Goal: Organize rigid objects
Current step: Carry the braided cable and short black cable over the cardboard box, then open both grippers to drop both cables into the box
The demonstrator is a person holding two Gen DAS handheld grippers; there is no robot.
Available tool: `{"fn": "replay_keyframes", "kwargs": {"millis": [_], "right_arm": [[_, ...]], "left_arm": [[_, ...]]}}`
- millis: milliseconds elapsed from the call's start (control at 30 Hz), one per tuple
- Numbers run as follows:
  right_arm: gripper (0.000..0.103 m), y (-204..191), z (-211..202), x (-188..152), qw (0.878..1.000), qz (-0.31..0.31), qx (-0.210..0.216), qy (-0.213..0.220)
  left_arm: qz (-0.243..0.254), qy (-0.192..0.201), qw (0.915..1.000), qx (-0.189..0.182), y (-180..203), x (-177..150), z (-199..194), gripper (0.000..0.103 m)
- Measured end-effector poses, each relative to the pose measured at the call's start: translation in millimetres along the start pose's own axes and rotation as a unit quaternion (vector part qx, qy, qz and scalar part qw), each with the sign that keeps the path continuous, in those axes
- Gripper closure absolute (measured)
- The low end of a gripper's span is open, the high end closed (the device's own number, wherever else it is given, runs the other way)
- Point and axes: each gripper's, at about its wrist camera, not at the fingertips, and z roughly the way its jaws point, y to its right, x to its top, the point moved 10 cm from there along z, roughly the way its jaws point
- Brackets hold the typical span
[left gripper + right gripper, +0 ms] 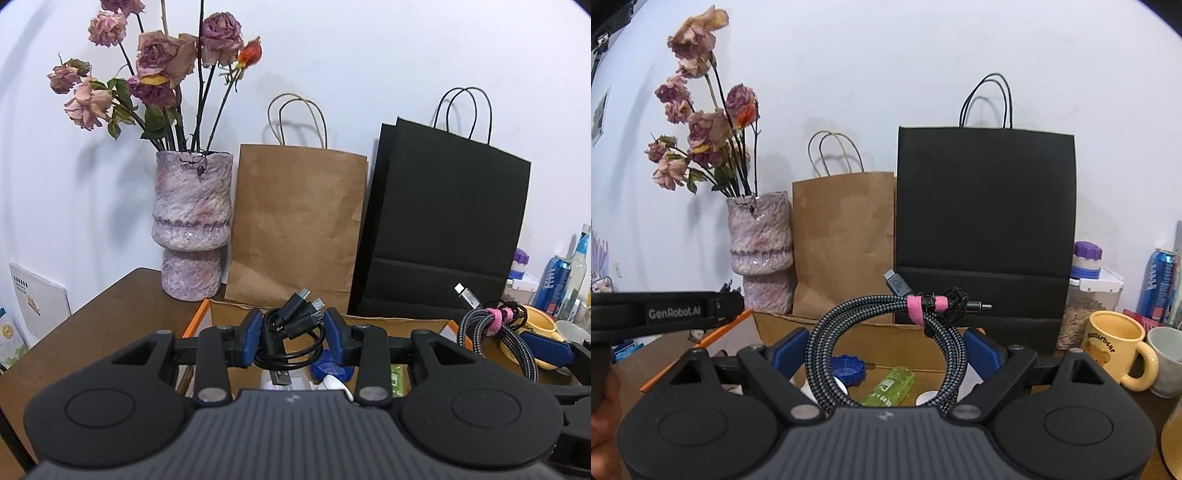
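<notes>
My left gripper point(293, 338) is shut on a coiled black USB cable point(291, 332) and holds it above an open cardboard box point(236, 314) with orange flaps. My right gripper point(886, 349) is shut on a braided black-and-grey cable coil point(886, 332) tied with a pink strap, also above the box point(871, 334); that coil shows at the right of the left wrist view point(495, 332). Inside the box lie a blue cap point(847, 369), a green lighter point(890, 384) and white pieces.
A pink vase of dried roses point(192, 229), a brown paper bag point(295, 221) and a black paper bag point(443, 221) stand behind the box against the wall. A yellow mug point(1115, 347), a white cup, a jar and a blue can point(1158, 284) stand at the right.
</notes>
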Motion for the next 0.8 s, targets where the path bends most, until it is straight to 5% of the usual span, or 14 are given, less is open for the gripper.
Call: {"fn": "replay_keyframes", "kwargs": {"millis": [667, 767, 800], "right_arm": [[0.013, 9, 52, -25, 0.999, -0.009, -0.001, -0.052], [0.013, 12, 54, -28, 0.998, -0.001, -0.002, -0.058], [0.013, 14, 55, -29, 0.998, 0.002, -0.001, -0.062]], "left_arm": [[0.032, -0.032, 0.9989, 0.014, -4, -16, 49, 0.065], [0.033, -0.039, 0.9985, 0.019, -6, -18, 51, 0.064], [0.034, -0.039, 0.9984, 0.022, -7, -19, 52, 0.056]]}}
